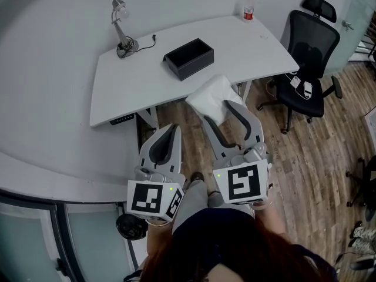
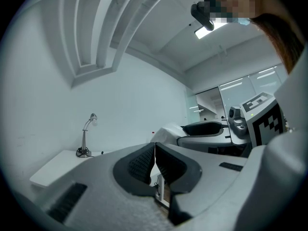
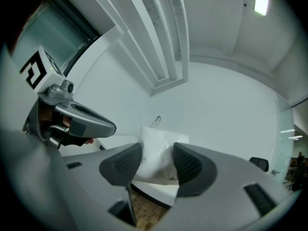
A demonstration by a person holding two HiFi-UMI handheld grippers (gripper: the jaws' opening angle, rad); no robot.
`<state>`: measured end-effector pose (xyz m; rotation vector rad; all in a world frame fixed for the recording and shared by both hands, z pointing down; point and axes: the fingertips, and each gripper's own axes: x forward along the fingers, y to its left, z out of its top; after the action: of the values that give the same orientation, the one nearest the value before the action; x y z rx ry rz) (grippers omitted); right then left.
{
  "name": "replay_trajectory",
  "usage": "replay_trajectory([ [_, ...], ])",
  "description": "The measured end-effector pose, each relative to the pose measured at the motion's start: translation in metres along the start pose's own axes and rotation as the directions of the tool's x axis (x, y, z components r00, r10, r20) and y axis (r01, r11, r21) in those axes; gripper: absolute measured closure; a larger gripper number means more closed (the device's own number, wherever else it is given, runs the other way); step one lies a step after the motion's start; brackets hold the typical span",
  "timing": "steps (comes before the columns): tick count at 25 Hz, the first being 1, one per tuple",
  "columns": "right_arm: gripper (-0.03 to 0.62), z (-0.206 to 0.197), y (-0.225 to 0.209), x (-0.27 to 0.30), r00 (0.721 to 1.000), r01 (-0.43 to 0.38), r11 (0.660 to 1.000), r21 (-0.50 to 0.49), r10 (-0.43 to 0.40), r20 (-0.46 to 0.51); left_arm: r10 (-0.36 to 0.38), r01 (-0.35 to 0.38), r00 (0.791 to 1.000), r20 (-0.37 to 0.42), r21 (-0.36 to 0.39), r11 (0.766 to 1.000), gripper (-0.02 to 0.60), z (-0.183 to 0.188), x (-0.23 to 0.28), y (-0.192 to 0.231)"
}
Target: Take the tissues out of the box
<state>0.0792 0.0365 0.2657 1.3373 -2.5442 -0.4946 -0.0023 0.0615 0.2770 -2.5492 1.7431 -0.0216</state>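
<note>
A black open-topped box (image 1: pixel 189 58) sits on the white desk (image 1: pixel 135 87). A white pack of tissues (image 1: pixel 210 95) hangs in the air in front of the desk's near edge. My right gripper (image 1: pixel 216 110) is shut on it, with a pad pressed on each side. In the right gripper view the tissue pack (image 3: pixel 155 148) fills the gap of the right gripper (image 3: pixel 156 161). My left gripper (image 1: pixel 172 128) is held beside it, to the left and a little nearer me. It is shut with nothing in it, and its pads meet in the left gripper view (image 2: pixel 154 154).
A desk lamp (image 1: pixel 122 37) with its cable stands at the desk's back left. A bottle with a red cap (image 1: pixel 248 7) is at the back right. A black office chair (image 1: pixel 308 57) stands right of the desk on the wooden floor (image 1: pixel 305 157).
</note>
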Motion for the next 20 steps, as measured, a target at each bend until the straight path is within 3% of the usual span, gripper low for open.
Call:
replay_trajectory([
  [20, 0.378, -0.017, -0.016, 0.019, 1.000, -0.004, 0.999, 0.033, 0.005, -0.031, -0.029, 0.030, 0.999, -0.036, 0.020, 0.999, 0.556, -0.004, 0.033, 0.002],
])
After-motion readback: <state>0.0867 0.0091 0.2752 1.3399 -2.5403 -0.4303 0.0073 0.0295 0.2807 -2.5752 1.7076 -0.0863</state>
